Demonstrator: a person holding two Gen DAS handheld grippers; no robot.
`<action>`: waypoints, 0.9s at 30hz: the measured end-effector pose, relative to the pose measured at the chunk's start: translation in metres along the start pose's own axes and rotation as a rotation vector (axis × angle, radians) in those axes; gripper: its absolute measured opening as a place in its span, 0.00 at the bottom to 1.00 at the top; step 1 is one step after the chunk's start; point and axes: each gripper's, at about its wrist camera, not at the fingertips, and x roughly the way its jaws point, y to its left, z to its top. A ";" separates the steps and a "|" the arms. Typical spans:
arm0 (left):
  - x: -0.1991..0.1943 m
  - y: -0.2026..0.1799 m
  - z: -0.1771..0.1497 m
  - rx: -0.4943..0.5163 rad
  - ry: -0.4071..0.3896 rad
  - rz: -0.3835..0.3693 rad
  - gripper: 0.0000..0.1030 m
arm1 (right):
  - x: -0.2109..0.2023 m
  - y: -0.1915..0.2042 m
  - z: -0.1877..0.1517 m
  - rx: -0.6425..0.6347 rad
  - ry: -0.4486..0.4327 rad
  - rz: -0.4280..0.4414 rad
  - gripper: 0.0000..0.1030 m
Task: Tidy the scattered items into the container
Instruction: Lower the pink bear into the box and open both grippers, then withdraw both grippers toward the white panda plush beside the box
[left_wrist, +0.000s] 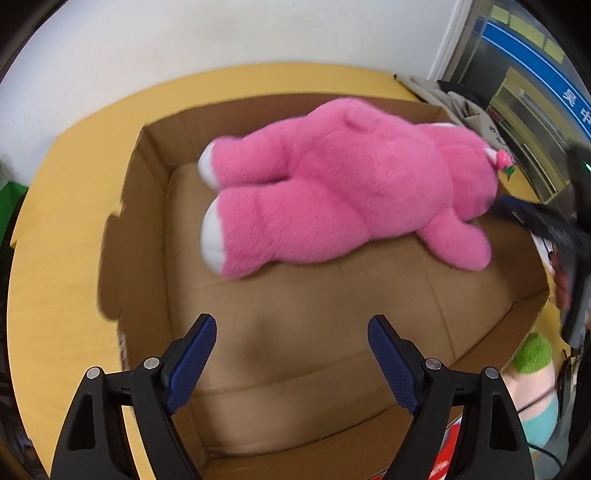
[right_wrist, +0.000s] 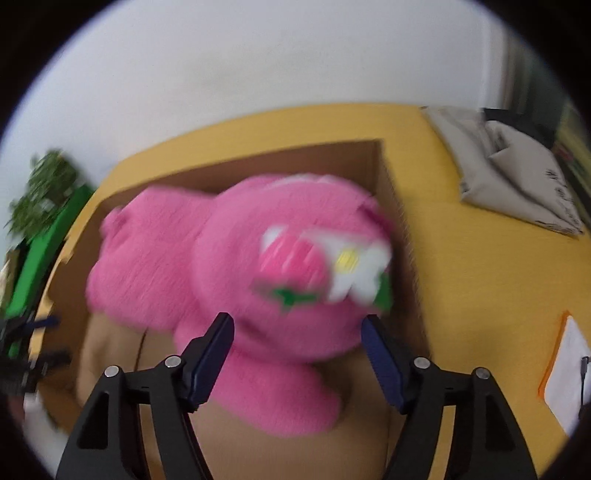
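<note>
While both grippers — left gripper (left_wrist: 291, 354) and right gripper (right_wrist: 297, 354) — are hanging with jaws apart, the pink bear (left_wrist: 343, 184) is sprawling across the cardboard box (left_wrist: 147, 177) — its head might flop over the rim.

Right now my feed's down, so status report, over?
Left claw open, empty, over cardboard box. Right claw open at pink plush bear, which lies inside box. Nothing blocking.

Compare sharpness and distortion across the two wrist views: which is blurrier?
Right wrist view: heavy motion blur smears the pink plush bear and its flower; only the right gripper and its fingers stay crisp. Left wrist view: mostly sharp, the bear slightly soft, the cardboard box rim bowed by fisheye, dark vignette at the corners.
</note>
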 end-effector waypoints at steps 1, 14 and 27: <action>0.004 0.006 -0.003 -0.021 0.034 0.002 0.85 | -0.009 0.004 -0.013 -0.065 0.021 0.036 0.74; 0.015 0.004 -0.070 0.065 0.233 0.096 0.59 | -0.030 0.010 -0.093 -0.208 0.146 -0.081 0.74; -0.055 -0.001 -0.118 -0.122 0.002 -0.025 0.62 | -0.055 0.016 -0.121 -0.136 0.122 -0.066 0.74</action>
